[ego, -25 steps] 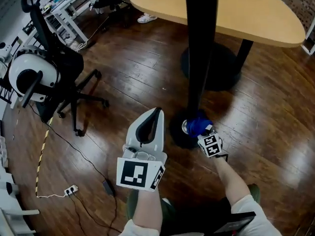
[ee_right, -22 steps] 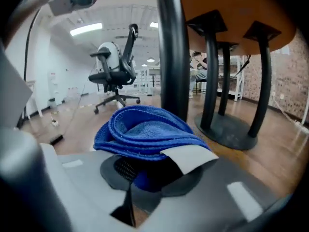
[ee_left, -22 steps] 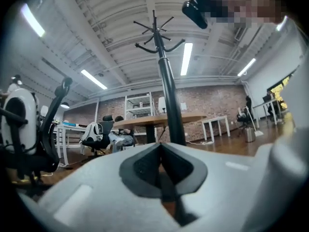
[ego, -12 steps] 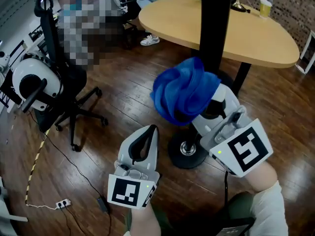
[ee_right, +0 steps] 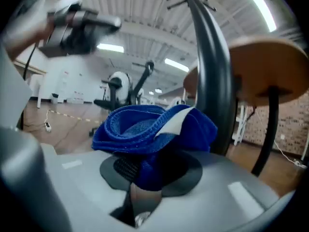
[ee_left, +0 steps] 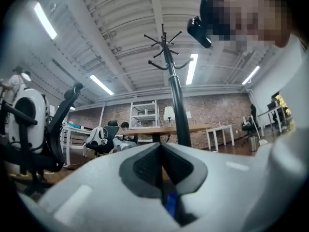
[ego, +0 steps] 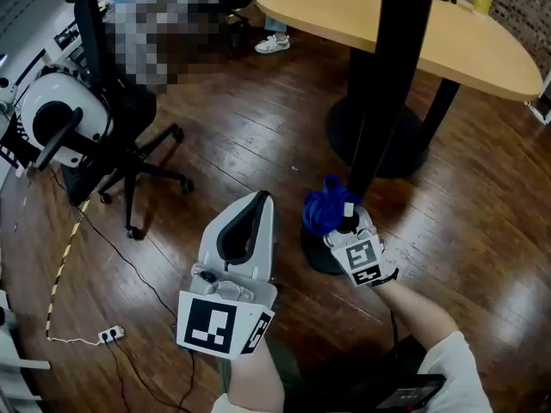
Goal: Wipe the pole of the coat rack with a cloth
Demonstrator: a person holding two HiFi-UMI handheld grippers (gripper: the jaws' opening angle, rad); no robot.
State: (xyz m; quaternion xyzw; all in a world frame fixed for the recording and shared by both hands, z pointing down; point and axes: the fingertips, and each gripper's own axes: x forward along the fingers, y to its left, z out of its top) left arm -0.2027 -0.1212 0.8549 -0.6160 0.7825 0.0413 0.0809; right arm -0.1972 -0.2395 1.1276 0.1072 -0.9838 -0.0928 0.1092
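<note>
Blue cloth (ee_right: 153,125) in right gripper (ee_right: 144,174), left gripper (ee_left: 161,159) closed

The pole (ego: 396,24) runs off the head view's top — its base (ego: 314,252) half hidden behind the cloth (ego: 325,206).

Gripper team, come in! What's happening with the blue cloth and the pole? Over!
Left gripper shut, empty, off to the side. Right gripper shut on blue cloth. Cloth low beside pole. Table behind pole, nothing blocking.
</note>
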